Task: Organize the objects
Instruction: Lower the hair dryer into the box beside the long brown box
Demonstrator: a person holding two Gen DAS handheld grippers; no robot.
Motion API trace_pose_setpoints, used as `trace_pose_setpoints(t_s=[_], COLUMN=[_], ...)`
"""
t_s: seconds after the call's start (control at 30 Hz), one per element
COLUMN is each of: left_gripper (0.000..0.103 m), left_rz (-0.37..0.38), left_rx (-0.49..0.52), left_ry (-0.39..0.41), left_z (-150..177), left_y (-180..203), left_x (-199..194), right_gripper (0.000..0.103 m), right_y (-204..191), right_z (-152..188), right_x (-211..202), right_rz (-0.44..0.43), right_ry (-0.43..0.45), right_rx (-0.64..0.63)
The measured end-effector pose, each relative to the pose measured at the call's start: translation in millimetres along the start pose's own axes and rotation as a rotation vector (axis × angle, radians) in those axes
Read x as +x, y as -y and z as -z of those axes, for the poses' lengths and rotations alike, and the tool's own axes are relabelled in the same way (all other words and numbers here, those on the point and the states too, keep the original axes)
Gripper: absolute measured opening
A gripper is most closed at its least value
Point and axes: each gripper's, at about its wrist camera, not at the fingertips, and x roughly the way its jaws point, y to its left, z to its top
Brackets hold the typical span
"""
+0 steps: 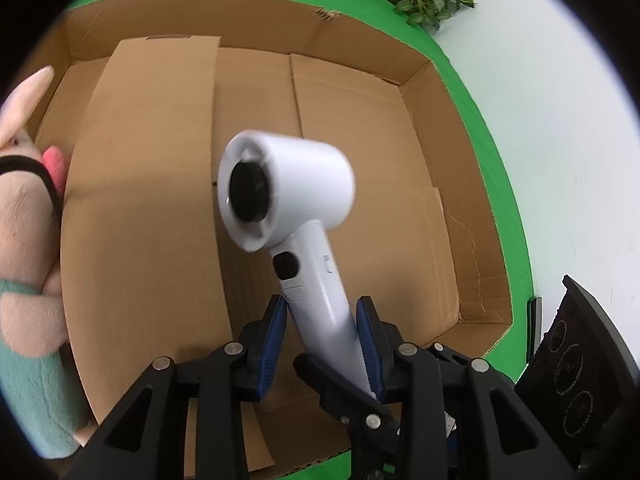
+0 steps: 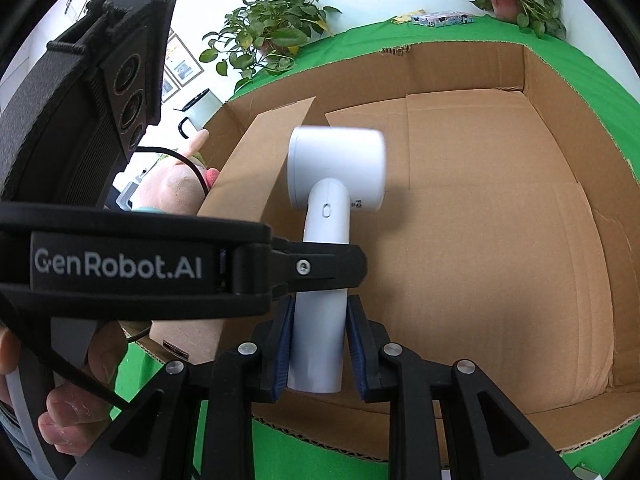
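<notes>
I am gripping the dryer (image 2: pixel 332 208) handle with both my right fingers (image 2: pixel 320 344) and left fingers (image 1: pixel 324 336), head at 12 o'clock over the box (image 2: pixel 500 240).

The hair dryer (image 1: pixel 288 188) hangs over the floor of the open cardboard box (image 1: pixel 360 128), head away from the cameras, handle between the pads of both grippers. The left gripper (image 1: pixel 324 320) crosses before the right gripper (image 2: pixel 320 332). A plush toy (image 1: pixel 28 240) leans at the box's left wall. 2 potted plants (image 2: pixel 264 36) stand behind the box.
</notes>
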Motion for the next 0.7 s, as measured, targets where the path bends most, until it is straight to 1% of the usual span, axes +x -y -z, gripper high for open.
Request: trace_pose_setpoints(t_s=[0.13, 0.3, 0.43, 0.53, 0.63, 0.7], left_gripper=[0.034, 0.034, 0.034, 0.036, 0.036, 0.036], left_rz=[0.048, 0.051, 0.007, -0.06, -0.102, -0.109], left_rx=[0.007, 0.024, 0.07, 0.108, 0.11, 0.107], left_ry=[0.03, 0.085, 0.17, 0.217, 0.199, 0.19], left_z=[3, 7, 16, 25, 29, 28], left_y=[-1, 2, 4, 3, -3, -8], left_x=[-11, -34, -61, -74, -68, -65], right_gripper=[0.026, 0.031, 0.031, 0.031, 0.031, 0.031], right_y=[5, 1, -2, -2, -1, -1], right_z=[5, 4, 4, 0, -6, -9], right_x=[1, 1, 3, 1, -4, 0], right_rz=[0.005, -0.027, -0.036, -0.053, -0.046, -0.021], right_ry=[-0.031, -0.036, -0.046, -0.032, -0.016, -0.039], right_rx=[0.015, 0.001, -0.008, -0.008, -0.016, -0.017])
